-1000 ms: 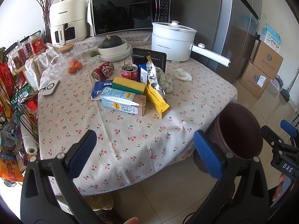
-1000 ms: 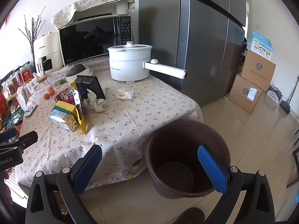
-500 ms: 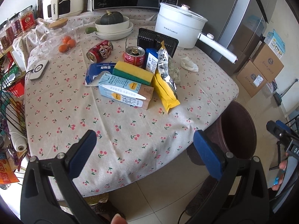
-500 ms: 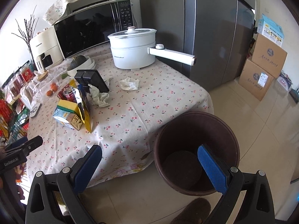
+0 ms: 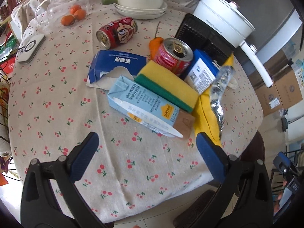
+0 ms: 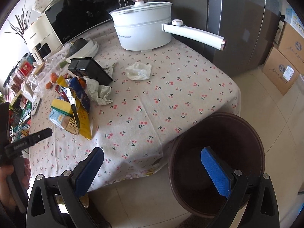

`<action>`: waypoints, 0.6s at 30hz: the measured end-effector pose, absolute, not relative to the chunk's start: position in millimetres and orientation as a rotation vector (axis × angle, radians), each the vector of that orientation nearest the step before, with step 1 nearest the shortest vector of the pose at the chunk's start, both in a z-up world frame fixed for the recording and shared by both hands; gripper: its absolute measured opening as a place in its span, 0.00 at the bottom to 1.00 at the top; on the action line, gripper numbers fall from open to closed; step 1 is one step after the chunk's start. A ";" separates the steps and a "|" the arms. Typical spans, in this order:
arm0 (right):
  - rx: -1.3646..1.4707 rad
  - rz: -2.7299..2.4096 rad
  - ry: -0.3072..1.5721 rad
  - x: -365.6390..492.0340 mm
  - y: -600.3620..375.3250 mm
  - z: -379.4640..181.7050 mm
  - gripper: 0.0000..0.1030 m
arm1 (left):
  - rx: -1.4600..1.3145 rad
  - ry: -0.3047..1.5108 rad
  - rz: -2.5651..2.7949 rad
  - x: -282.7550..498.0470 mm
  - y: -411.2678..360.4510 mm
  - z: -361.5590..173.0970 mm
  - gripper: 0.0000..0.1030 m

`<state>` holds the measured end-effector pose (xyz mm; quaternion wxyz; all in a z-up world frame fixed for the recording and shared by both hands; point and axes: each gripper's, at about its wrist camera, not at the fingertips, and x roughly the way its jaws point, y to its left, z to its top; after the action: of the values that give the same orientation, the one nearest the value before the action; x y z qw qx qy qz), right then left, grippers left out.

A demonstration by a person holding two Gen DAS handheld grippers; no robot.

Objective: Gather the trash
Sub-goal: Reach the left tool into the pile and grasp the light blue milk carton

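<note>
A pile of trash lies mid-table: a light blue milk carton (image 5: 150,110), a torn dark blue box (image 5: 115,64), a yellow-green sponge (image 5: 167,85), a yellow foil snack bag (image 5: 210,114), an upright red can (image 5: 173,56) and a lying red can (image 5: 115,32). My left gripper (image 5: 148,152) is open and empty, just short of the milk carton. My right gripper (image 6: 153,169) is open and empty, over the table's near edge and the brown trash bin (image 6: 245,131). Crumpled tissues (image 6: 138,71) (image 6: 99,91) lie on the cloth.
A white electric pot (image 6: 144,30) with a long handle, a black tray (image 6: 89,69), plates with a squash (image 5: 140,1), oranges (image 5: 74,17) and a white remote (image 5: 31,48) stand around the pile. A fridge (image 6: 237,28) and cardboard boxes (image 6: 285,57) lie to the right.
My left gripper has moved forward and down over the table toward the milk carton. My right gripper has moved closer to the table edge and the bin. Both stay open.
</note>
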<state>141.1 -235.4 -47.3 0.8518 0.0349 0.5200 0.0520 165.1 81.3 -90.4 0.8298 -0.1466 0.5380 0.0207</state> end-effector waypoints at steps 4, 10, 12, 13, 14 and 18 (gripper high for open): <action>0.053 0.083 1.085 154.8 -236.9 -46.6 1.00 | -0.286 1.156 0.080 184.0 66.7 -101.9 0.99; 0.060 0.113 1.096 156.8 -228.5 -45.4 1.00 | -0.265 1.166 0.101 194.8 55.5 -108.3 0.99; 0.056 0.123 1.090 155.3 -225.6 -43.5 1.00 | -0.266 1.165 0.098 193.6 58.9 -108.5 0.99; 0.054 0.125 1.086 154.2 -224.6 -42.5 1.00 | -0.265 1.167 0.097 191.0 60.5 -107.9 0.99; 0.053 0.125 1.084 153.4 -224.5 -41.9 1.00 | -0.263 1.172 0.095 188.0 63.9 -107.7 0.99; 0.061 0.113 1.083 152.5 -229.5 -42.1 1.00 | -0.276 1.189 0.098 173.4 86.2 -107.1 0.99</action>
<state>152.5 -229.5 -42.1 0.8550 0.0291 0.5150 0.0536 173.4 86.2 -107.1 0.8184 -0.1295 0.5579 0.0462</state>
